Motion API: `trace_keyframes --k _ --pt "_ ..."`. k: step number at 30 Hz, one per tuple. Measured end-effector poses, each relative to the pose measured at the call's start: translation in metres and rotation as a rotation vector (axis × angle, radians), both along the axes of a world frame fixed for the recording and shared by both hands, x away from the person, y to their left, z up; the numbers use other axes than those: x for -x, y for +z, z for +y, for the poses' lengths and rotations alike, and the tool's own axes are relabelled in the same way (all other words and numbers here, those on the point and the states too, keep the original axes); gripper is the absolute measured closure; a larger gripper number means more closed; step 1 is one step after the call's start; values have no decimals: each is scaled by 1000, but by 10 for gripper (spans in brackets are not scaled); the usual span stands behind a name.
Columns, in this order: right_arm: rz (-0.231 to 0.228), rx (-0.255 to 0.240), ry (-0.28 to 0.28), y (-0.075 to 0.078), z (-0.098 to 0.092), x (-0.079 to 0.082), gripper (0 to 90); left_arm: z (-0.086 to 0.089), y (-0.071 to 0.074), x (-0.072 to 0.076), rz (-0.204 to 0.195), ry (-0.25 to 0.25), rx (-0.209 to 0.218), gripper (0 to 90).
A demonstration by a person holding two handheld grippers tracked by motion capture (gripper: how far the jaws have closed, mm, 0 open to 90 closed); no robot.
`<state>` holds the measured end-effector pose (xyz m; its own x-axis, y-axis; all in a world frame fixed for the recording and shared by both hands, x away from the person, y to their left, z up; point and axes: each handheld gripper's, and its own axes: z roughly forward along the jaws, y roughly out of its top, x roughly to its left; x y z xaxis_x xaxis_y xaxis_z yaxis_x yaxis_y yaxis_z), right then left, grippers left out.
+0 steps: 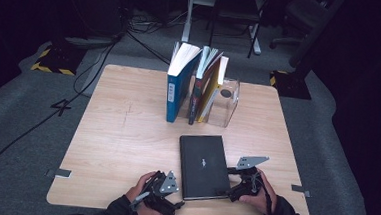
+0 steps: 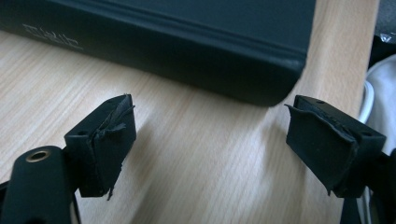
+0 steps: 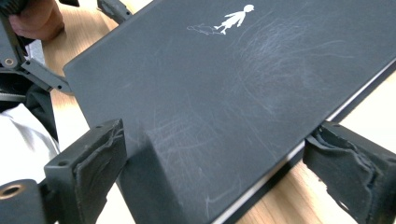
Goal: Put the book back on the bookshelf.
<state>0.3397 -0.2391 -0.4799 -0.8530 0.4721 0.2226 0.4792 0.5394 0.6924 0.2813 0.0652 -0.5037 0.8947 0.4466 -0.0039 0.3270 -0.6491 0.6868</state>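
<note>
A black hardcover book (image 1: 203,166) with a small white figure on its cover (image 3: 233,17) lies flat near the table's front edge. To the left of its near corner, my left gripper (image 1: 175,204) points at the spine (image 2: 187,51). Its jaws are open (image 2: 210,116), with only bare wood between them and a short gap to the book. At the book's right side, my right gripper (image 1: 230,182) is open wide (image 3: 219,163) and straddles the near right corner. One pad (image 3: 100,158) hangs over the cover and the other (image 3: 345,163) sits by the page edge.
Several upright books (image 1: 182,82) lean against a clear box (image 1: 226,102) at the back of the wooden table (image 1: 127,133). A white cloth and cable (image 2: 380,88) lie past the front edge. Chair and desk legs (image 1: 224,19) stand on the floor behind.
</note>
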Motion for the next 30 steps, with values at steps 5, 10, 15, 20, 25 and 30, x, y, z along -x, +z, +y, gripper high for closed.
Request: trace_keyframes --k 5,10,15,20,25,30 --pt "-78 -1 4 11 -18 4 210 -4 0 -1 -24 48 -2 164" --pt "-137 3 -25 16 -40 -1 265 -9 0 -2 -38 38 0 155" --pt "-151 67 -45 8 -41 -7 271 -3 0 -5 -28 26 2 167" --pt "-161 89 -15 1 -30 -7 264 17 1 -15 -23 76 3 207" --pt "-180 118 -23 -10 -18 -7 259 34 0 -29 -15 133 -1 159" --pt "-222 145 -11 -17 4 -6 255 44 0 -44 -8 104 2 153"
